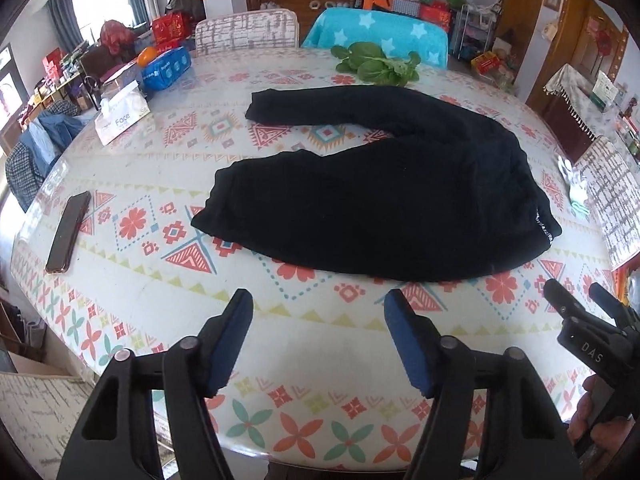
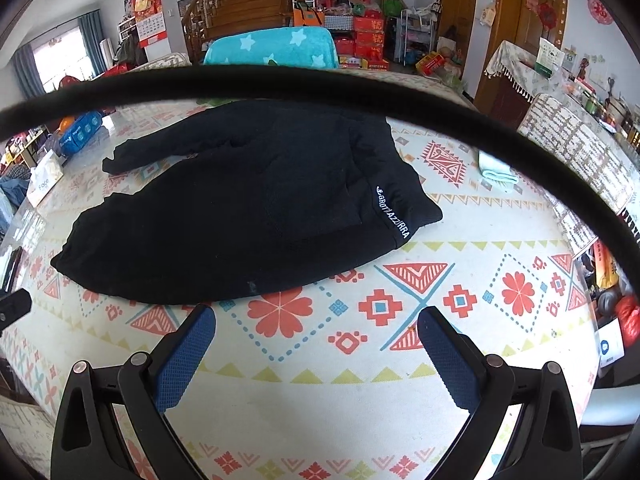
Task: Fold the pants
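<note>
The black pants point(image 1: 384, 200) lie flat on the patterned table point(image 1: 160, 312), ahead of both tools. Their long axis runs across the view, from side to side: the waistband with the white lettering point(image 2: 394, 212) is at the right end, and the two legs stretch to the left, spread apart in a V, with the far leg's cuff point(image 1: 264, 106) well behind the near one point(image 1: 216, 204).

The left tool point(image 1: 318, 300) hovers above the table near the front edge, its jaws wide apart and holding nothing. The right tool point(image 2: 316, 316) is the same: wide apart, empty, with its left fingertip point(image 2: 202, 316) just beside the near hem of the pants.

So the right tool is nearer to the waistband and the left tool is nearer to the leg ends. I judge that no fold is started. The next move probably needs the far leg brought over the near one, and each tool should take its own end.
</note>
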Demonstrator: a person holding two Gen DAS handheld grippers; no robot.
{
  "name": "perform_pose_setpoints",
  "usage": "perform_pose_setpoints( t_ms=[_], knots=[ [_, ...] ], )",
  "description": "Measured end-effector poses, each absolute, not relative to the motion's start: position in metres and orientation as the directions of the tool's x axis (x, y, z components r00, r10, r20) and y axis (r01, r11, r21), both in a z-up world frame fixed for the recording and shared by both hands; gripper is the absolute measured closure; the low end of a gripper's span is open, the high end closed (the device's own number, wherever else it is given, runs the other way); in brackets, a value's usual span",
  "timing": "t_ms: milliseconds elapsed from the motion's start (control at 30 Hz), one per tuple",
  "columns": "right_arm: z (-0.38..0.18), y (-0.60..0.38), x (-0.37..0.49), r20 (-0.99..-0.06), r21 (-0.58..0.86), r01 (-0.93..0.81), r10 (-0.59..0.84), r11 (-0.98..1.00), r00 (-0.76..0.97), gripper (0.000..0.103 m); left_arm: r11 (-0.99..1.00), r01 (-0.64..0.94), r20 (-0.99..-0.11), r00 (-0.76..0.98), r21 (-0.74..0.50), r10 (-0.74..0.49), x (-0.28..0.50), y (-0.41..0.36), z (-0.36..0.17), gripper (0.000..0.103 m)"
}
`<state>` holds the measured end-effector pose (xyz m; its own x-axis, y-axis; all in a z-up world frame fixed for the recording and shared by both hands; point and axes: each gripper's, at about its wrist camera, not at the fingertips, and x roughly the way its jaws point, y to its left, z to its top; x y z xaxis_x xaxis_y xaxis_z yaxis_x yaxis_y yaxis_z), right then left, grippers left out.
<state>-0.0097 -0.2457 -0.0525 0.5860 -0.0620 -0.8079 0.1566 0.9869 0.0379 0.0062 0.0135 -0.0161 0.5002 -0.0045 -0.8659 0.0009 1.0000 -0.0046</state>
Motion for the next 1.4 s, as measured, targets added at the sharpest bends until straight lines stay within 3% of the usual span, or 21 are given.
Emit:
perform_pose_setpoints(
  t_ms=[367,1400],
  knots=[
    [-0.054,-0.268,-0.001,-0.824,0.060,0.190,-0.059,0.980,0.564,0.000,0.994,-0.045,-0.848,0.518,0.102,0.111,0.015,0.025,-0.004,0.035],
    [-0.063,-0.233,0.042,-0.868,0.003,0.203,-0.098,0.979,0.487,0.000,0.999,0.003,-0.896,0.444,0.034,0.030,0.069,0.044,-0.032,0.035]
  ],
)
